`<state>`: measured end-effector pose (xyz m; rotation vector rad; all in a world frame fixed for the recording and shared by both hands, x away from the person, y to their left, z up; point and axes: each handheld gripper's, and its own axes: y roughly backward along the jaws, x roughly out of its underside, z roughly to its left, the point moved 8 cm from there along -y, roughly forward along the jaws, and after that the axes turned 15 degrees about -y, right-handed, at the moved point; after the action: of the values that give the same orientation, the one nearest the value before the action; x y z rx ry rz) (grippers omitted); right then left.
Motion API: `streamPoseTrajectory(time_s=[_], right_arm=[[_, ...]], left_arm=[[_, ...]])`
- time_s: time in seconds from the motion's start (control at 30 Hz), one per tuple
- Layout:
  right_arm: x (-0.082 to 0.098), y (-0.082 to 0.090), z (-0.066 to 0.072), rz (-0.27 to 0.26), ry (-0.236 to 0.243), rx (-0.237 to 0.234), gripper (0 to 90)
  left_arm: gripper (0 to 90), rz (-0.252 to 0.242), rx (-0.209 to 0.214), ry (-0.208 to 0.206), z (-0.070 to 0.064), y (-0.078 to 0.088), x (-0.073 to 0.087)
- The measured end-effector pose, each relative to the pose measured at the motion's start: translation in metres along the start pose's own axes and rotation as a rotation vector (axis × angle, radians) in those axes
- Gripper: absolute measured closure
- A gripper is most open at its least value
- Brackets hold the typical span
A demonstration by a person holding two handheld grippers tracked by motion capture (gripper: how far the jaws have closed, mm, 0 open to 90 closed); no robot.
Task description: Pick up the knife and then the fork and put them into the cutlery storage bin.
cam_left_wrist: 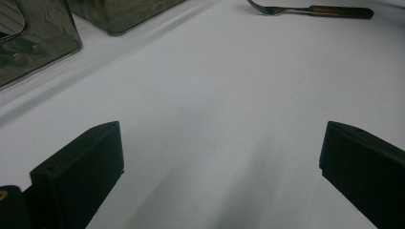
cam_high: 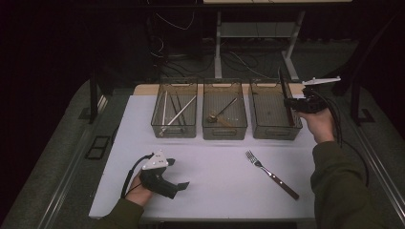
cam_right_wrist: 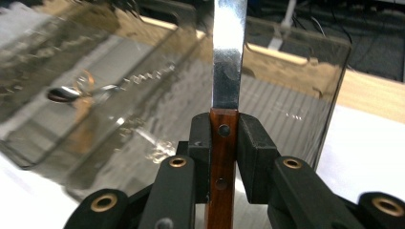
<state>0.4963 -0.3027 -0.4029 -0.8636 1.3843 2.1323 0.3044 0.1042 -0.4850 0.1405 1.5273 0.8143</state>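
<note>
High view looked down on a white table [cam_high: 215,191] with three clear bins in a row at twelve o'clock. From how things lay, the sorting of cutlery seemed partly done: the left bin [cam_high: 174,129] held long thin utensils, perhaps chopsticks, the middle bin [cam_high: 224,130] held a spoon-like piece, and the right bin [cam_high: 277,131] looked bare. A fork [cam_high: 270,174] with a dark handle lay loose on the table at about four o'clock, well apart from the bins, so it was not yet put away. The right gripper [cam_high: 290,104], at two o'clock, hung over the right bin's far right side, its jaws clamped on a knife [cam_right_wrist: 229,57]. In the right gripper view the knife had a reddish-brown wooden handle with metal rivets, pinched between the two black pads, and a flat shiny steel blade running straight up and away over the bin. The left gripper [cam_high: 177,174] rested low on the table at seven o'clock, its jaws spread wide with nothing between them.
</note>
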Motion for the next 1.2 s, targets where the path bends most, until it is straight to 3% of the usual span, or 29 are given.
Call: streamPoseTrajectory(time_s=[0.37, 0.67, 0.83, 1.0, 1.2], right_arm=[[0.023, -0.028, -0.010, 0.117, 0.044, 0.098, 77.2], [0.032, -0.038, -0.013, 0.186, 0.071, 0.141, 75.9], [0.026, -0.030, -0.011, 0.136, 0.031, 0.100, 61.2], [0.022, -0.013, -0.002, 0.080, 0.001, 0.025, 53.0], [0.031, 0.009, 0.014, 0.056, -0.002, -0.058, 48.8]], left_arm=[[0.0, -0.003, 0.005, -0.001, -0.001, 0.000, -0.001], [0.0, 0.005, 0.012, 0.000, -0.002, -0.001, 0.000], [0.0, 0.005, 0.011, -0.001, -0.002, 0.000, 0.000], [0.0, 0.006, 0.008, -0.001, -0.002, 0.000, 0.000], [0.0, 0.006, 0.006, -0.001, -0.002, 0.000, 0.000]])
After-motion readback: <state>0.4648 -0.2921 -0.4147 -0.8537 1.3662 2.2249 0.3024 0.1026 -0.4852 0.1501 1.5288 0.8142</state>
